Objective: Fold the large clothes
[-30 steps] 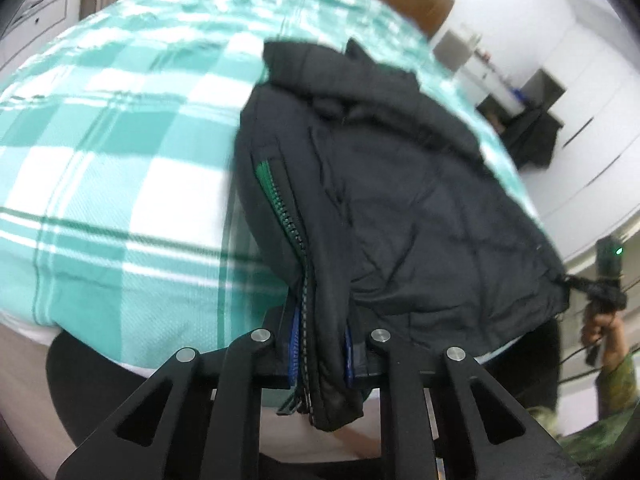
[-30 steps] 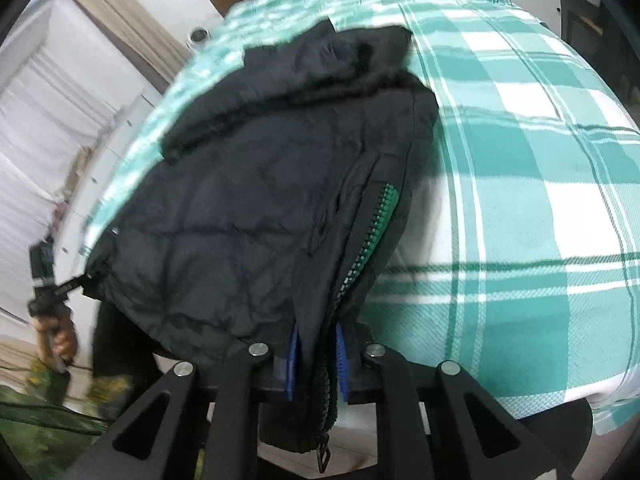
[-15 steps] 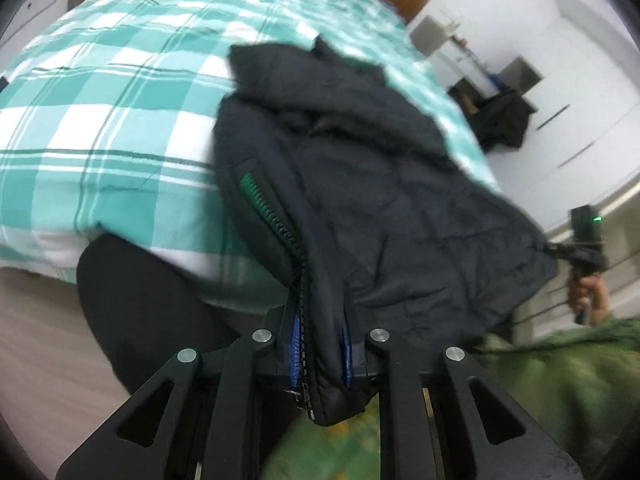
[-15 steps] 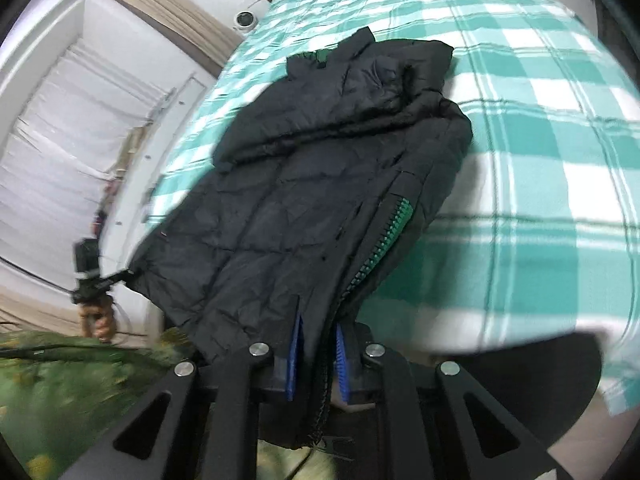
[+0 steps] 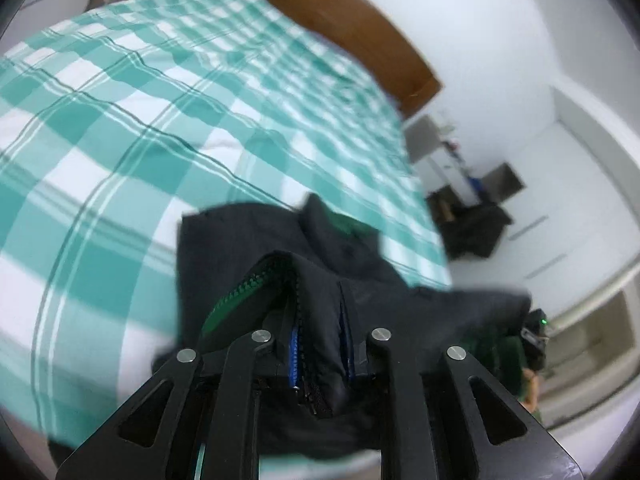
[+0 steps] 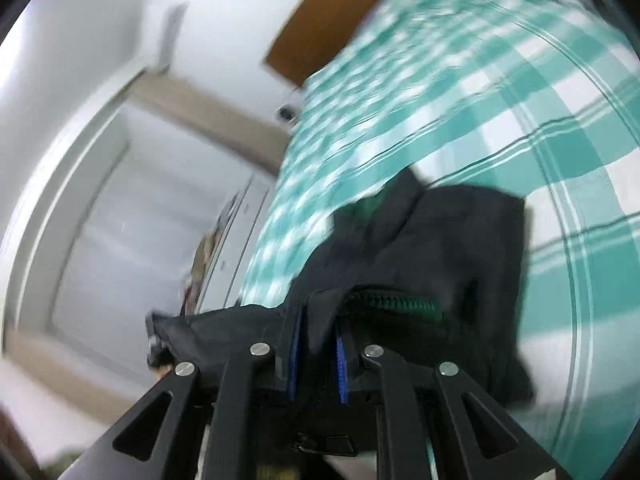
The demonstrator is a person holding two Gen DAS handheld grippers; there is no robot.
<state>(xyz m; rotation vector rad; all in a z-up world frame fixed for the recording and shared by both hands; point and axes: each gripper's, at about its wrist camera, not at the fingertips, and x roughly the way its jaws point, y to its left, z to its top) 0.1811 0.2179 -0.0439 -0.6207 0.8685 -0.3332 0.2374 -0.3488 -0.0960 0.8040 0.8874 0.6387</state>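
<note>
A black padded jacket (image 5: pixel 248 248) with a green zipper lies on a green and white checked bed (image 5: pixel 120 120). My left gripper (image 5: pixel 320 356) is shut on the jacket's hem by the zipper end, lifted above the bed. My right gripper (image 6: pixel 316 360) is shut on the other hem corner of the jacket (image 6: pixel 460 240), also lifted. The hem stretches between both grippers and the jacket's lower part arches over its upper part. The collar end rests on the bed (image 6: pixel 520 100). The right gripper shows small at the left wrist view's right edge (image 5: pixel 536 336).
A brown wooden headboard (image 5: pixel 360 32) stands at the bed's far end. A dark chair with clothes (image 5: pixel 472 228) and white wardrobes (image 5: pixel 560 200) are to the right of the bed. Window curtains (image 6: pixel 120 220) are on the left side.
Both grippers have lifted the jacket's hem and carried it forward over the bed toward the collar. The jacket, stretched out flat before, now arches and bunches. Both views are blurred by motion.
</note>
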